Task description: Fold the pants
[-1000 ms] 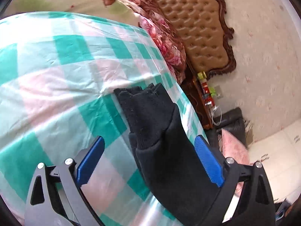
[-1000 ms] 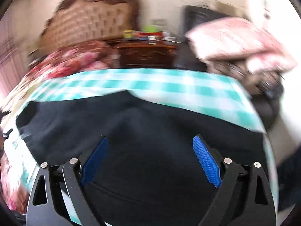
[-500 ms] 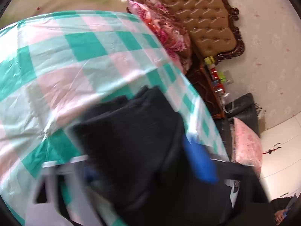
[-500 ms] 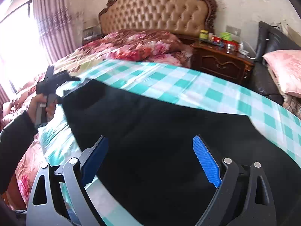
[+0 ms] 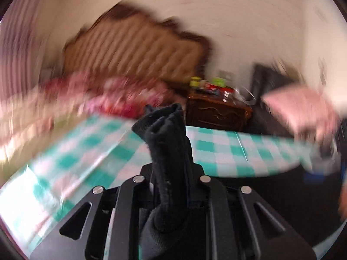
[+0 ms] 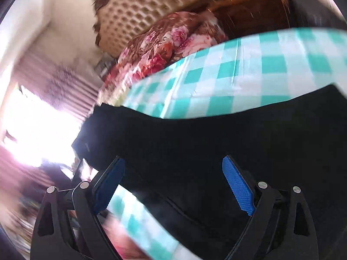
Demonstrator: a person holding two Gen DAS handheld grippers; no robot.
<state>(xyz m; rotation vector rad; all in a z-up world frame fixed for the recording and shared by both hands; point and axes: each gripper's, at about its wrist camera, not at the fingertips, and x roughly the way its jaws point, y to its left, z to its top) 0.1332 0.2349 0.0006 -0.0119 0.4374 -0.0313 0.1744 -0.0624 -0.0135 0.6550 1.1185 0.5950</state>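
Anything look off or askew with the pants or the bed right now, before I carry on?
Nothing stands out. The left tongs have just closed on the bunched cuff end of the black fabric pants; the rest lies on the teal-and-white checked sheet under the open right tongs.

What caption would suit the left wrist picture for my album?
Left tool, clamped on the ribbed cuff of black pants, lifts it above a teal checked bedsheet.

Right gripper point(image 6: 173, 186): jaws spread wide, blue pads clear of the cloth. Black pants point(image 6: 216, 143): spread across a green-and-white checked sheet point(image 6: 249, 73). Behind: floral quilt point(image 6: 169, 43), tufted tan headboard point(image 6: 143, 10), striped curtain point(image 6: 71, 88), bright window point(image 6: 32, 125). Edges blurred.
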